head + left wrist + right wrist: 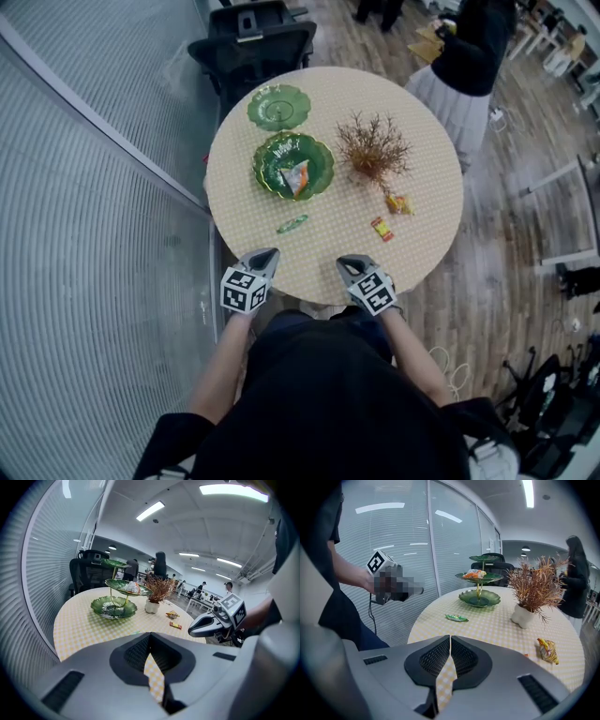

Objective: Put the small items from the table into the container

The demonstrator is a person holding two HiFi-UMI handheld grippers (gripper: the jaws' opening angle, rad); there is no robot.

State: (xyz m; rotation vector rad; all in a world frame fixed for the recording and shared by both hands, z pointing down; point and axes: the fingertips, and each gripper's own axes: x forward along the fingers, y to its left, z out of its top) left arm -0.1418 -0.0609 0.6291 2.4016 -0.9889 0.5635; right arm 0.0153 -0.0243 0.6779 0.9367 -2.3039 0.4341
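Note:
A green tiered dish stand (319, 178) stands on the round checked table (422, 253), with a snack packet (296, 176) on one tier. Loose on the cloth lie a green candy (292, 224), a red packet (382, 229) and a yellow-orange packet (399, 203). My left gripper (263, 258) and right gripper (352, 265) hover at the table's near edge, both shut and empty, well short of the items. In the right gripper view the green candy (456, 618) lies ahead of the shut right gripper (450, 637). The left gripper (149, 635) faces the stand (114, 607).
A dried plant in a white vase (373, 150) stands right of the stand, just behind the yellow-orange packet. A black office chair (258, 37) is at the table's far side. A person (464, 66) stands at the far right edge. A glass wall runs along the left.

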